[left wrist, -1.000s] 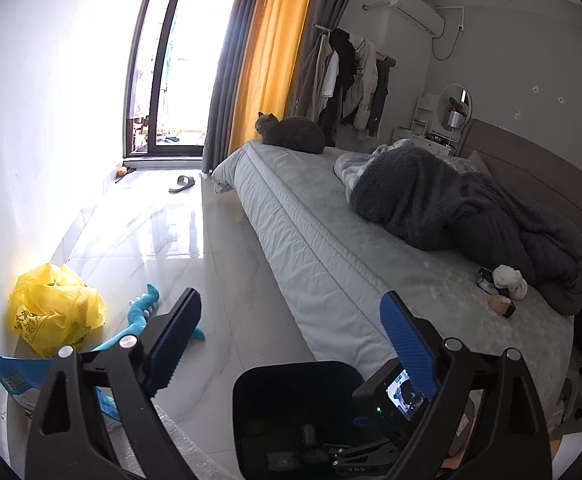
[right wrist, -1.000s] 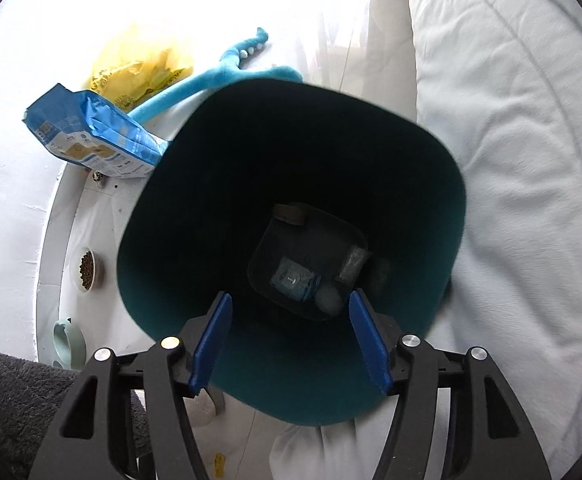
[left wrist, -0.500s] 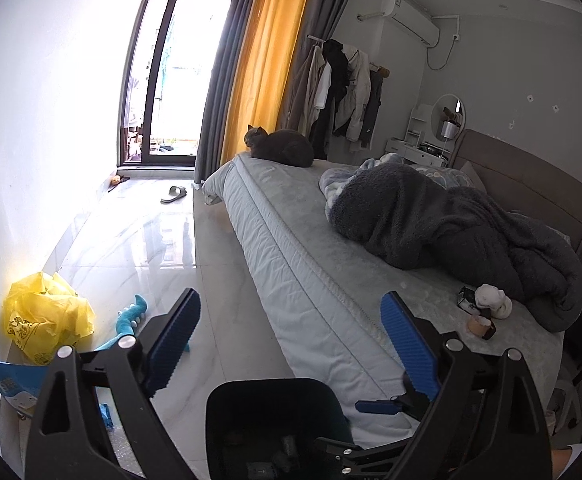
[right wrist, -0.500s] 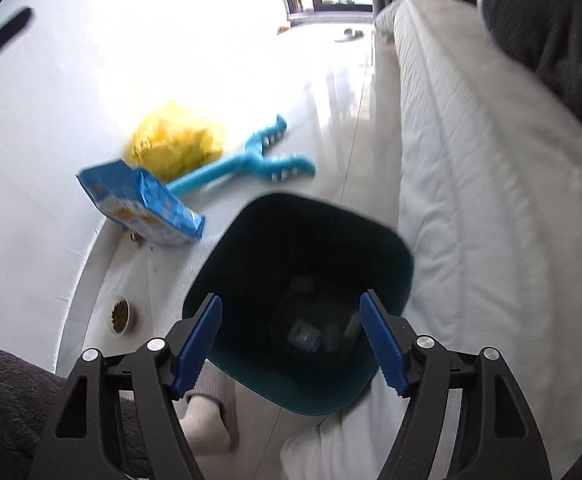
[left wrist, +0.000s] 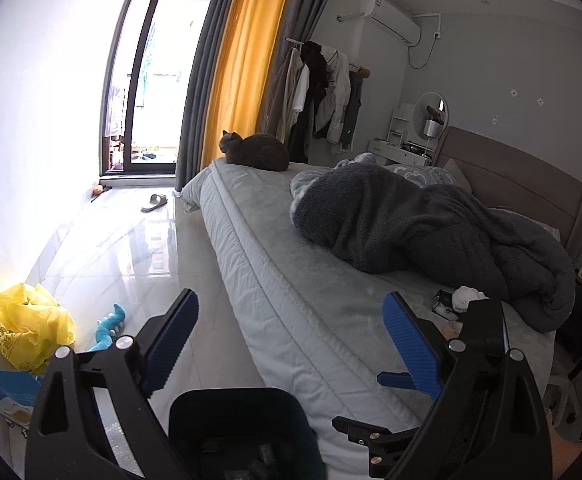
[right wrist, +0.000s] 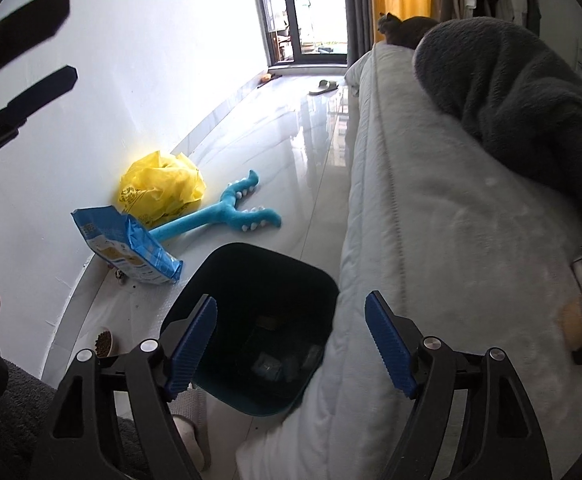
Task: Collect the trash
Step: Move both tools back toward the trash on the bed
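Trash still to collect: small cluster on the bed [left wrist: 291, 280] near the blanket edge. A white crumpled wad [left wrist: 467, 298], a dark flat wrapper [left wrist: 443, 304] touching it, and in the right wrist view a tan roll-like piece [right wrist: 577, 318] with a dark end, blurred, can't tell what it is. All look light. The wad is likely soft and will squash, so pinch it across the middle. The wrapper is thin and probably slick, so take it by a raised edge and avoid pressing it flat into the sheet. The tan piece looks stiffer; grip across its short side.

Dark teal bin [right wrist: 251, 320] stands on the floor just beside the mattress edge, a few pieces already at the bottom.

Right gripper [right wrist: 291, 344] hangs above the bin rim and bed edge, blue pads wide apart, nothing between them. Left gripper [left wrist: 291, 344] also spread and empty, over the bed edge with the bin below.

Further out on the floor by the wall: yellow plastic bag [right wrist: 163, 188], blue food bag [right wrist: 127, 248] leaning, blue plush toy [right wrist: 219, 216], small pet bowl [right wrist: 103, 342]. Grey blanket [left wrist: 431, 228] heaped on the bed, cat [left wrist: 255, 152] at the far end. Sheet is soft, so pads could snag fabric when closing.
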Demonstrator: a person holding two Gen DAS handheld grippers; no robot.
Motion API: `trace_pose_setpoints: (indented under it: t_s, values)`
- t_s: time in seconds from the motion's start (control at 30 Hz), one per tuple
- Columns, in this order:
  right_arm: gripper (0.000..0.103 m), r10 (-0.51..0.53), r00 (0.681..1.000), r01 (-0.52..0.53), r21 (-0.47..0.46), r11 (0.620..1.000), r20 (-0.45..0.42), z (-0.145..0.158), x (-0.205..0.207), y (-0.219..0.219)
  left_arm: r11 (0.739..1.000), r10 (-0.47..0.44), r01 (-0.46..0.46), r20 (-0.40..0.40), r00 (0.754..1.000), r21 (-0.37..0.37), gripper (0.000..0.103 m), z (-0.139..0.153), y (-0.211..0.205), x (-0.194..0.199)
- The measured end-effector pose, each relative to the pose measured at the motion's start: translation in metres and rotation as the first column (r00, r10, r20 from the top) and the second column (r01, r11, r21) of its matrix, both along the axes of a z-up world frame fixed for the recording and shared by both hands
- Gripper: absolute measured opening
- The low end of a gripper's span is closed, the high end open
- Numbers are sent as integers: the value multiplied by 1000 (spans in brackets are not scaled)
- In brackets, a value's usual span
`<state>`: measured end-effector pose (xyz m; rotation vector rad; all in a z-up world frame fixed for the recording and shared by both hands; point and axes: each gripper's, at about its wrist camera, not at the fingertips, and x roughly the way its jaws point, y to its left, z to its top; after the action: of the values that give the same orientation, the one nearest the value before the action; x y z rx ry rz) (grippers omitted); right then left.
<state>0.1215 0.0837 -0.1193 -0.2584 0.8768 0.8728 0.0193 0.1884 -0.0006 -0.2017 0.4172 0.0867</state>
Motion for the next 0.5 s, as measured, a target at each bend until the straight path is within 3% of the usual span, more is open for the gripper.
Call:
trace_pose_setpoints:
  t_s: [0.5]
  values:
    - [79, -125, 990, 122, 55, 991, 66, 22, 27, -71, 997, -72, 72, -14, 997, -31, 95, -3, -45, 28]
